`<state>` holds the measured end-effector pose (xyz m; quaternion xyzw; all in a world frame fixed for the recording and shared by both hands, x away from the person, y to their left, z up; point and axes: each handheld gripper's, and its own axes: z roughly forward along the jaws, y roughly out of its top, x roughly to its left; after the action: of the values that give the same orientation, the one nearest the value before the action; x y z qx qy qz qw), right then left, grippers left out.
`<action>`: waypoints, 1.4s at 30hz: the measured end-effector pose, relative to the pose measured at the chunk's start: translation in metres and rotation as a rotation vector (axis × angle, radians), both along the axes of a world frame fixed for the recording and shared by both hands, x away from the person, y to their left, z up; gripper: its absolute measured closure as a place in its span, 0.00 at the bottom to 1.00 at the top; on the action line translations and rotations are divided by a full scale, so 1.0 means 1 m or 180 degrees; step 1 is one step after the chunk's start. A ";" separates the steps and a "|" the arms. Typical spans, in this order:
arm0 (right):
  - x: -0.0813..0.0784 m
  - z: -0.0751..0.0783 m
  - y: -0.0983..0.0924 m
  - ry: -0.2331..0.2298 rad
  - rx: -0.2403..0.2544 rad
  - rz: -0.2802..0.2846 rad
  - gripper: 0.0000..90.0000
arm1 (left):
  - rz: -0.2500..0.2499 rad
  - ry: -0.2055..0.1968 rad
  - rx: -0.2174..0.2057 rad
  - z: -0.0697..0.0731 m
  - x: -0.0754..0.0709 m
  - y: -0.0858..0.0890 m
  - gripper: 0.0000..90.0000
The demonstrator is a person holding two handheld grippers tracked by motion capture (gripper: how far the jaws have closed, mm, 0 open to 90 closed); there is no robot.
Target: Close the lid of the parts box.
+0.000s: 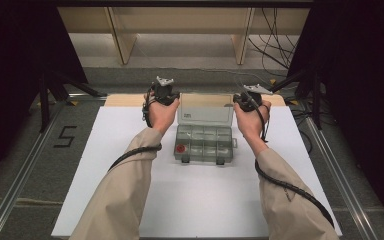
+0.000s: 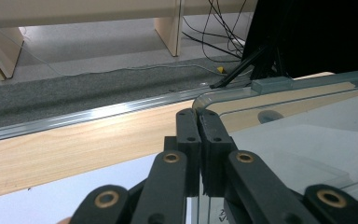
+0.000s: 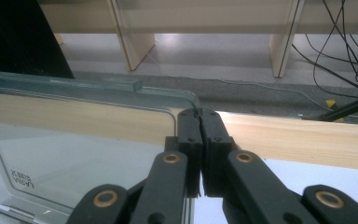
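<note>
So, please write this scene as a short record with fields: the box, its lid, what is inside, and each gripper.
box: clear plastic compartment box on the white table top
lid: clear lid raised upright, held at its two upper corners
contents: a red round item in the front left compartment; the other compartments are too faint to tell
left gripper: shut on the lid's corner
right gripper: shut on the lid's other corner
behind table: grey carpet, wooden shelf legs, black cables
</note>
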<state>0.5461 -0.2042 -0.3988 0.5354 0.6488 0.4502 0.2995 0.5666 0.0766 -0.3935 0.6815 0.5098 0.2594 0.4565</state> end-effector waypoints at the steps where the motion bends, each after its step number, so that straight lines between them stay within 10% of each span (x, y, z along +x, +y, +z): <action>1: 0.000 0.000 -0.001 -0.0017 -0.0043 0.0018 0.99 | 0.0000 -0.0005 -0.0003 0.000 0.000 0.000 0.97; 42: -0.015 0.002 0.000 -0.0066 -0.0032 0.0038 0.99 | -0.0057 -0.0119 0.0038 0.000 -0.014 0.002 0.98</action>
<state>0.5310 -0.2042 -0.3967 0.5254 0.6511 0.4542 0.3062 0.5526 0.0789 -0.3934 0.6838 0.4935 0.2710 0.4641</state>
